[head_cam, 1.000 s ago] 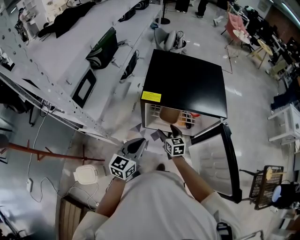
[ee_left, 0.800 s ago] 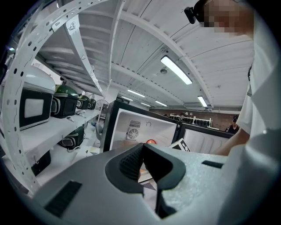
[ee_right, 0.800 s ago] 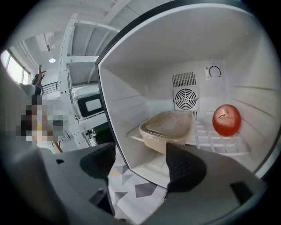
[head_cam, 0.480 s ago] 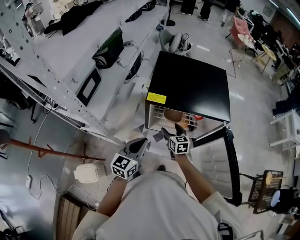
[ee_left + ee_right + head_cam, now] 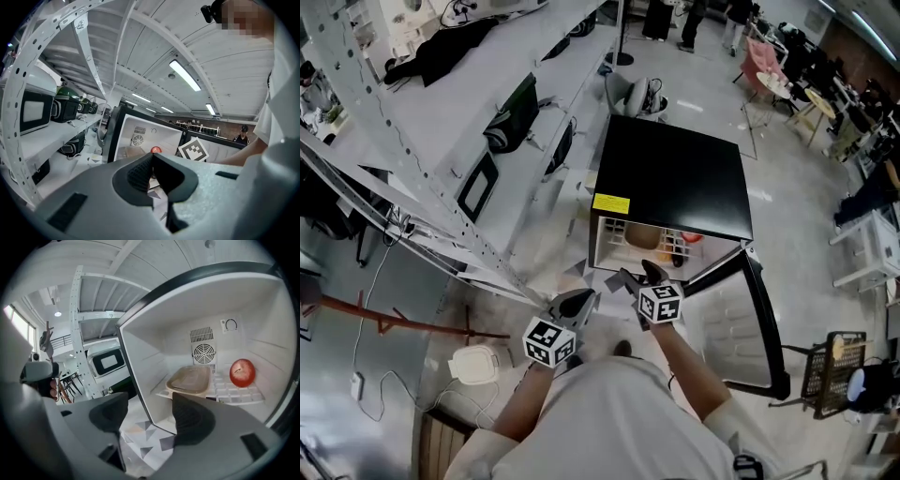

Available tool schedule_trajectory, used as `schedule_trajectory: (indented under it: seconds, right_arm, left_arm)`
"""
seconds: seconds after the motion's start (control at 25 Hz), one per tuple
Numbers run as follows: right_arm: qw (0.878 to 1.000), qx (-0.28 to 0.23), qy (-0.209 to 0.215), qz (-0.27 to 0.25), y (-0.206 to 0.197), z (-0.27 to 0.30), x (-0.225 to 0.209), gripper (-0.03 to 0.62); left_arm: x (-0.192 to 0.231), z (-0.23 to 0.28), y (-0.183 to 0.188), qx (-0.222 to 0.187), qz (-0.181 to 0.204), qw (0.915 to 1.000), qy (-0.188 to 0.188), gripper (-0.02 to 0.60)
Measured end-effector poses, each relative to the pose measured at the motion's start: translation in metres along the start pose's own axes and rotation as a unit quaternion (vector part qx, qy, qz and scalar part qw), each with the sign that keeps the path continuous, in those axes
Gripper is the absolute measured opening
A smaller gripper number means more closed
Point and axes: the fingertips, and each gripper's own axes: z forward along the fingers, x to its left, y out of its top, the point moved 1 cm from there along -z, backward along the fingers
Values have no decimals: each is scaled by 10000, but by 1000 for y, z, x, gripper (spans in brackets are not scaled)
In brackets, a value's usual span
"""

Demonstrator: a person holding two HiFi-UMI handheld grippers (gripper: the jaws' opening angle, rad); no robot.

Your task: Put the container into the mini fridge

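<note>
Translucent beige lidded container [image 5: 190, 379] on mini fridge [image 5: 670, 178] shelf [image 5: 234, 392], red apple [image 5: 242, 372] beside it, yellow label [image 5: 610, 203] unreadable, right claw [image 5: 150, 413] wide apart, just closing slightly, empty, left claw [image 5: 152, 171] closed, empty

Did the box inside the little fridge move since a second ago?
No. The container lies in the same place on the shelf of the mini fridge, left of the red apple, just as before.

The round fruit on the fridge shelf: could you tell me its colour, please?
The fruit is red; the right gripper view shows it best.
</note>
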Motion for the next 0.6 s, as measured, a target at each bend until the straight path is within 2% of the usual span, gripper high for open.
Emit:
schedule_trajectory:
  seconds: [0.2,0.44,0.6]
  right_arm:
    - [9999,-92,-135,19,5,-24,18,254]
    - [9988,-306,-184,-335,18,-55,49,205]
    - [9976,-533,-261,-365,28,-75,64,146]
  left_arm:
    - [0,-13,-2,68,63,9997,-227,5]
    - [-7,-27,-6,139,166,9980,-592,5]
    - [-11,-34,-3,161,194,9962,-830,5]
